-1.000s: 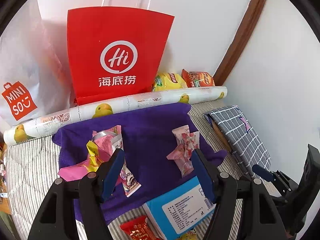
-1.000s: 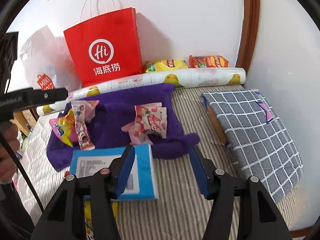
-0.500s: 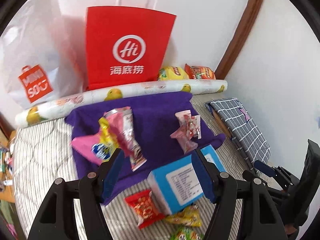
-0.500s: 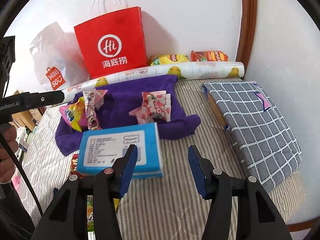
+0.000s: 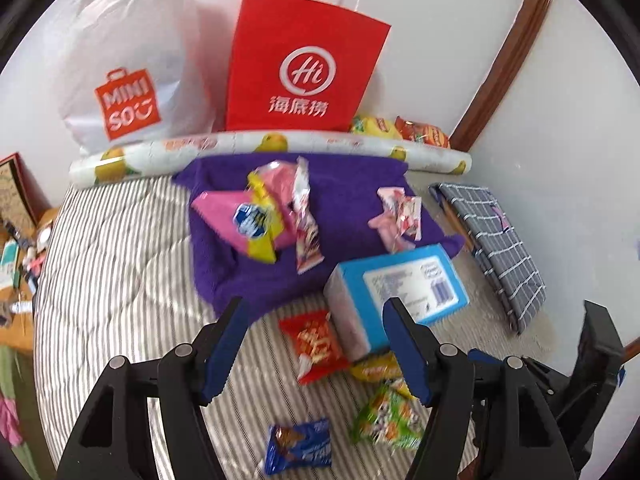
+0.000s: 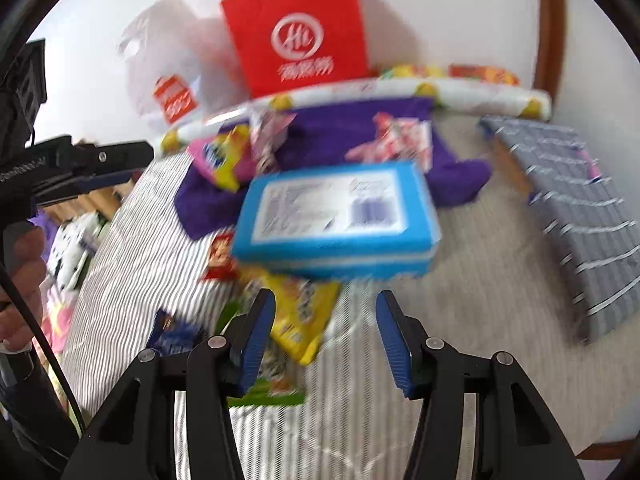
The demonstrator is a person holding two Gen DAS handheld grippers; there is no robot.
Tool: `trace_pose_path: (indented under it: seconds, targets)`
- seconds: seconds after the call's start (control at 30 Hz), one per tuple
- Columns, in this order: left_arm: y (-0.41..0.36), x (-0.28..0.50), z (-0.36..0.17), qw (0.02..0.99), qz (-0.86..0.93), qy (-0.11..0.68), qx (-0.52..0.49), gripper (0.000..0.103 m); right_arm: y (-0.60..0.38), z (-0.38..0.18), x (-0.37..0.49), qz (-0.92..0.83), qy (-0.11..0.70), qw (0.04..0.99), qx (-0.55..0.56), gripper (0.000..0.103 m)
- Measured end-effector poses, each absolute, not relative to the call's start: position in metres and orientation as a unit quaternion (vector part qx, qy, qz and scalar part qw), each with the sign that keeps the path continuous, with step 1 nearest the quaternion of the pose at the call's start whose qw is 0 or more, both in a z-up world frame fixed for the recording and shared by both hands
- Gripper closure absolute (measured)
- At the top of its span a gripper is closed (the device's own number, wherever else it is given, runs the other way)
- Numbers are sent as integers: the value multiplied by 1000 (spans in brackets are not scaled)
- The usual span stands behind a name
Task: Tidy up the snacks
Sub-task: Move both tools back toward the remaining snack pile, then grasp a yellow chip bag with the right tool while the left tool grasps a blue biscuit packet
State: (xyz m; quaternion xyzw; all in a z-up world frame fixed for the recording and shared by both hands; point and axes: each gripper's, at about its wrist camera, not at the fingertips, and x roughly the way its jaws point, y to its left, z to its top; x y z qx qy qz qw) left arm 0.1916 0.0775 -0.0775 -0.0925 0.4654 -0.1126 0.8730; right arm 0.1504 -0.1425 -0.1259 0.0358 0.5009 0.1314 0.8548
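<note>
Snack packets lie on a purple cloth (image 5: 352, 184): a pink and yellow packet (image 5: 248, 220) and a pink candy packet (image 5: 400, 216). A blue box (image 5: 404, 284) lies at the cloth's front edge, also in the right wrist view (image 6: 336, 216). In front of it lie a red packet (image 5: 314, 344), a green packet (image 5: 386, 420) and a blue packet (image 5: 300, 446). A yellow packet (image 6: 300, 312) lies under the box's front. My left gripper (image 5: 316, 316) is open and empty above the red packet. My right gripper (image 6: 326, 300) is open and empty just in front of the blue box.
A red paper bag (image 5: 300, 68) and a white Miniso bag (image 5: 128, 76) stand against the wall behind a printed roll (image 5: 272, 144). A grey checked cloth bundle (image 5: 496, 248) lies at the right. The striped bed cover (image 5: 112, 280) spreads left.
Both grippers have pulled back and lower, so more packets in front of the blue box now show. Both stay open and empty.
</note>
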Motion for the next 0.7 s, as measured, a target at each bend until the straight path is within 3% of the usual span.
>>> trace_pose_path:
  seconds: [0.13,0.5,0.7]
  targets:
    - [92,177,-87,871,-100,470,-104,35,-125,-139,149,160,516,840,45,45]
    - [125,149,-118,860,-76,489,-125,36,-112,-178,173,137,548,821,82,44]
    - [129,138,-129,856,-78,495,-126,36,-107,-188,183,129,545,824,85,36]
